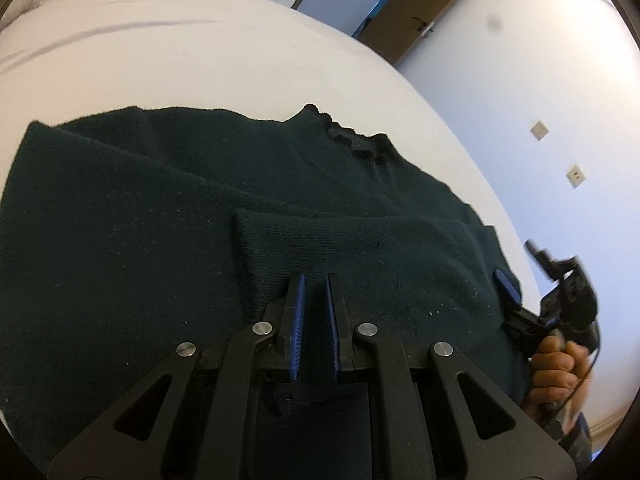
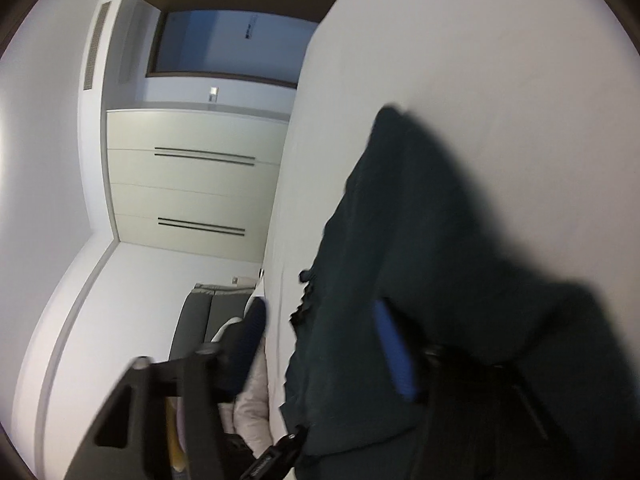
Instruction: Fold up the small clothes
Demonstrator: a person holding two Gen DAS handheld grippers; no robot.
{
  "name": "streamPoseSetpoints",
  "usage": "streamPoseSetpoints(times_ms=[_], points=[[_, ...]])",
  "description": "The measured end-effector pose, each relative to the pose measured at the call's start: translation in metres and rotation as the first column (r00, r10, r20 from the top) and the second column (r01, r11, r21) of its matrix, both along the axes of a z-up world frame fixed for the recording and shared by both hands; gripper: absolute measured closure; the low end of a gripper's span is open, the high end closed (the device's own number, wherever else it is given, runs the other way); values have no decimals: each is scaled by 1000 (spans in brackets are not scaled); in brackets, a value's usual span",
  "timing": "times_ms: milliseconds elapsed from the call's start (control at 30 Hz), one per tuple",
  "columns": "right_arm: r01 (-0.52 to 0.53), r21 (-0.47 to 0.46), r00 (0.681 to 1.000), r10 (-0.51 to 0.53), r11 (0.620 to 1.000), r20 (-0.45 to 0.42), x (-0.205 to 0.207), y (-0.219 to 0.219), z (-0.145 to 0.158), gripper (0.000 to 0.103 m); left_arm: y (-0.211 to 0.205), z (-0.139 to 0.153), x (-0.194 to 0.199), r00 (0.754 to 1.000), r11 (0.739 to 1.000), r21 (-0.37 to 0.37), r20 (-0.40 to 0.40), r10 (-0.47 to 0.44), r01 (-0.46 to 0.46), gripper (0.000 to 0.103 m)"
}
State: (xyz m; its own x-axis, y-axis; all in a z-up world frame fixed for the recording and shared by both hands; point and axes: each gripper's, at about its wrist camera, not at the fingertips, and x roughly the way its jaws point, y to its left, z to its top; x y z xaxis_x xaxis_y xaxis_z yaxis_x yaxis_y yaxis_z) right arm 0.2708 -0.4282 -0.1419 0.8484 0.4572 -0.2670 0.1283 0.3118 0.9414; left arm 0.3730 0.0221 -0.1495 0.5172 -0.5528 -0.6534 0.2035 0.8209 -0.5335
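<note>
A dark green knit sweater (image 1: 160,216) lies spread on a white bed (image 1: 200,60), its collar (image 1: 352,140) toward the far edge and one part folded over the body. My left gripper (image 1: 315,284) hovers low over the folded part, its blue pads a narrow gap apart with nothing visibly between them. My right gripper (image 1: 506,286) shows at the sweater's right edge, one blue pad on the cloth. In the right wrist view the jaws stand wide apart, one blue finger (image 2: 394,352) over the sweater (image 2: 440,240), the other off the bed's edge.
The bed's (image 2: 480,60) edge runs close to the sweater's collar side. White wardrobe doors (image 2: 192,184), a grey sofa (image 2: 200,320), a wooden door (image 1: 420,4) and a white wall with sockets (image 1: 576,176) surround the bed.
</note>
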Motion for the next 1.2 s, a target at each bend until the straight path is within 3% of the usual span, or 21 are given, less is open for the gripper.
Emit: streamPoseSetpoints(times_ms=[133, 233, 300, 367, 500, 600, 667, 900, 933, 967, 1000, 1100, 1200], points=[[74, -24, 997, -74, 997, -3, -18, -25, 0, 62, 9, -5, 1, 1000, 998, -65, 10, 5, -4, 93], [121, -70, 992, -123, 990, -19, -28, -31, 14, 60, 8, -9, 3, 1000, 998, -67, 23, 8, -6, 93], [149, -89, 989, -147, 985, 21, -32, -25, 31, 50, 8, -11, 3, 1000, 997, -77, 24, 9, -7, 93], [103, -94, 994, -99, 990, 50, -21, -11, 43, 38, 9, -13, 1, 1000, 997, -81, 26, 10, -8, 93], [-50, -89, 998, 54, 995, 44, 18, 26, 43, 36, 5, -13, -2, 999, 998, -59, 44, 14, -11, 93], [-125, -93, 992, 125, 988, -9, 42, 43, 22, 36, 11, -14, -4, 999, 997, -77, 44, 13, -10, 93], [-106, -106, 994, 105, 989, -14, 46, 40, 14, 50, 14, -13, -8, 999, 996, -85, 44, 14, -10, 93], [54, -60, 999, -54, 997, 7, 4, -31, 7, 69, 18, -11, -13, 999, 996, -89, 48, 24, -20, 93], [90, -90, 996, -90, 992, -5, -7, -39, 13, 65, 20, -9, -13, 999, 995, -97, 39, 29, -25, 93], [132, -138, 990, -137, 982, -29, -19, -45, 22, 44, 23, -6, -16, 999, 995, -92, 31, 42, -39, 92], [170, -168, 983, -178, 971, -37, -34, -50, 30, 38, 26, 1, -22, 998, 997, -62, 35, 58, -56, 92], [219, -273, 975, -220, 937, 29, -86, -54, 68, 34, 28, 25, -53, 993, 996, 37, 85, 78, -82, 91], [266, -483, 964, -234, 834, 127, -139, -32, 121, 25, 30, 60, -105, 977, 984, 142, 197, 81, -110, 90]])
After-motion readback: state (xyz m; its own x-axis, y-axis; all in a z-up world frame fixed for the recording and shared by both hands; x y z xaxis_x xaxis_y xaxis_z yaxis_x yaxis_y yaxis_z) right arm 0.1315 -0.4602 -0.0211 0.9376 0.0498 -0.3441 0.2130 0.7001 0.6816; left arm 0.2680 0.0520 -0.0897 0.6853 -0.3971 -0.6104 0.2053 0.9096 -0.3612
